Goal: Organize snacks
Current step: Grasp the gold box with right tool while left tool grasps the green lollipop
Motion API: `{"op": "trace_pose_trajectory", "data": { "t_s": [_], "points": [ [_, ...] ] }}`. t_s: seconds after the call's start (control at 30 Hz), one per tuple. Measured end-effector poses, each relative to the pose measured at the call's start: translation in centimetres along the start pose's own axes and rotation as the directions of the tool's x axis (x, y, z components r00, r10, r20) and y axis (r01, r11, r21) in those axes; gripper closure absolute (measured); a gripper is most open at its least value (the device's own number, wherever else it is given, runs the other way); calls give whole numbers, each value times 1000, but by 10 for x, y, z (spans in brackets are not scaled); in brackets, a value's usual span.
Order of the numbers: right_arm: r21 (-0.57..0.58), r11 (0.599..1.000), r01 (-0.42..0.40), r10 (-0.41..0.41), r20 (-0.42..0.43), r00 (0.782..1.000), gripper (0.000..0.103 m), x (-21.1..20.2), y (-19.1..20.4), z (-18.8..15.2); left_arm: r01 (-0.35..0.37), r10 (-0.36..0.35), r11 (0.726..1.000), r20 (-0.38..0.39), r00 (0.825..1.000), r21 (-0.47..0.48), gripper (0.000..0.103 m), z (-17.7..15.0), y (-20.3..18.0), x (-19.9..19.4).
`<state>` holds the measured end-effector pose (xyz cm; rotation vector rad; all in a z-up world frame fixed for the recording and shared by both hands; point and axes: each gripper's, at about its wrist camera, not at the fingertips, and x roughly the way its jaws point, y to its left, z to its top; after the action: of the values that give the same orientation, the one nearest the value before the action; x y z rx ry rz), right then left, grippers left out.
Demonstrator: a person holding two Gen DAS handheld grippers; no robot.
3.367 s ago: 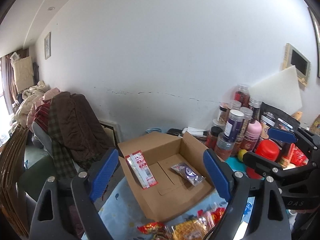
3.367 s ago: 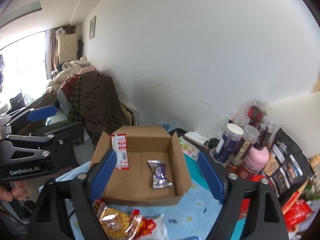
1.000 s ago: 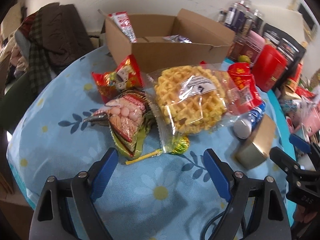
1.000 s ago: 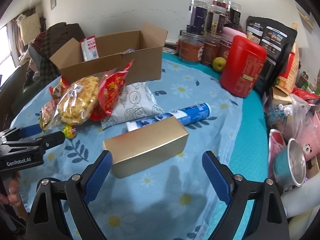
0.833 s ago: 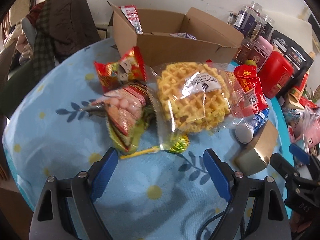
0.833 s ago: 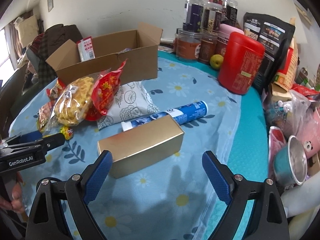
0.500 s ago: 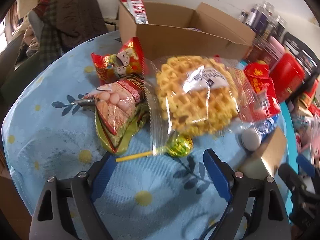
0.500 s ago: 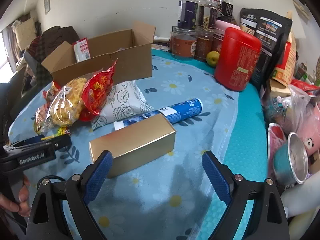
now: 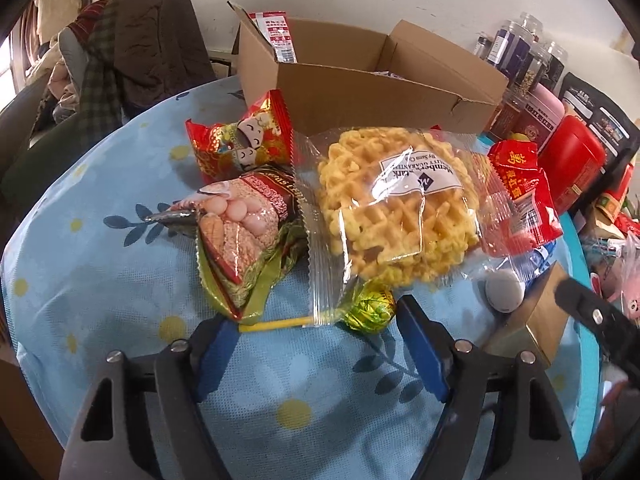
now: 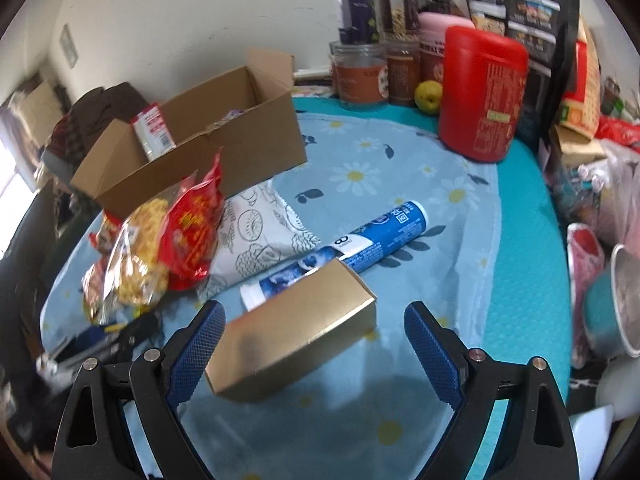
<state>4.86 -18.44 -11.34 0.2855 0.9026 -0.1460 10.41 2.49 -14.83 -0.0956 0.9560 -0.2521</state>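
A cardboard box (image 9: 360, 92) stands open at the back of the table; it also shows in the right wrist view (image 10: 224, 148). In front of it lie a waffle bag (image 9: 396, 208), a green-red snack pack (image 9: 244, 232), a red packet (image 9: 244, 140) and a lollipop (image 9: 368, 308). My left gripper (image 9: 312, 340) is open, low over the cloth, with the lollipop's stick between its fingers. My right gripper (image 10: 316, 332) is open around a gold box (image 10: 292, 332). A blue tube (image 10: 360, 240) lies behind the gold box.
Jars (image 10: 360, 72), a red canister (image 10: 484, 92) and black bags (image 10: 532, 32) stand at the back right. Cups and packets (image 10: 616, 300) crowd the right edge. A white patterned packet (image 10: 256, 232) lies by the box. Clothes (image 9: 136, 44) pile on a chair at left.
Both grippers have come down from looking into the box to the table. The left has closed in on the lollipop and the right on the gold box.
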Motion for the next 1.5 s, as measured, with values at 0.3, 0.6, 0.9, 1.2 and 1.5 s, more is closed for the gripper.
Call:
{"op": "trace_pose_trajectory", "data": {
  "t_s": [0.3, 0.6, 0.9, 1.2, 1.5],
  "points": [
    [2, 999, 47, -47, -70, 996, 11, 27, 2, 4, 17, -16, 999, -15, 1000, 42, 26, -7, 2, -7],
    [-71, 997, 8, -17, -126, 992, 64, 22, -4, -17, 44, -41, 996, -43, 998, 81, 28, -16, 2, -16],
    [-162, 986, -27, 5, -138, 990, 65, 0, -3, -39, 88, -81, 991, -77, 994, 104, 28, -23, -4, -24],
    [-181, 983, -40, 13, -151, 988, 64, -4, -3, -47, 75, -64, 990, -89, 994, 122, 28, -26, -8, -23],
    [-176, 984, -31, 5, -148, 989, 63, -1, -5, -46, -37, 52, 982, -74, 996, 185, 22, -23, -27, -10]
  ]
}}
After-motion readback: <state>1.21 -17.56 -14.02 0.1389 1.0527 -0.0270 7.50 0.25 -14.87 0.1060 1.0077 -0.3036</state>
